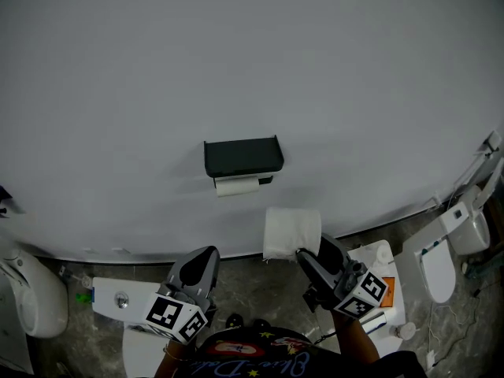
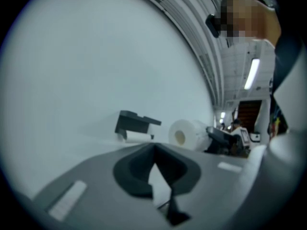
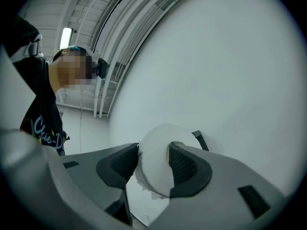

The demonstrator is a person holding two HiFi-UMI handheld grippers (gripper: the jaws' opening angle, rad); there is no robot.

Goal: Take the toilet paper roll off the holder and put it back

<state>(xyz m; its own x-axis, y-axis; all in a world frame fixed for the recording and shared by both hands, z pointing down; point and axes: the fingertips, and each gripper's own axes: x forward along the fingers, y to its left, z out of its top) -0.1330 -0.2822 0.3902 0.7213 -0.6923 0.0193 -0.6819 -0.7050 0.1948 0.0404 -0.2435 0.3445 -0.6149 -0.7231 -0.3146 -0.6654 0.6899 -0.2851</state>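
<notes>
A white toilet paper roll (image 1: 291,231) hangs in the air in front of the wall, below and right of the black wall holder (image 1: 242,157). My right gripper (image 1: 305,255) is shut on the roll (image 3: 156,164), one jaw in its core and one outside. Under the holder's shelf sits a white cylinder (image 1: 236,186). In the right gripper view only a dark corner of the holder (image 3: 199,140) shows behind the roll. My left gripper (image 1: 206,255) is shut and holds nothing, low and left of the roll. The left gripper view shows the holder (image 2: 134,123) and the roll (image 2: 188,134) past its jaws (image 2: 154,150).
A white curved wall (image 1: 236,69) fills most of the view. White toilets stand at the far left (image 1: 31,298) and the right (image 1: 445,266). A white cistern (image 1: 118,299) lies under my left gripper, and a white unit with an orange item (image 1: 386,288) under the right.
</notes>
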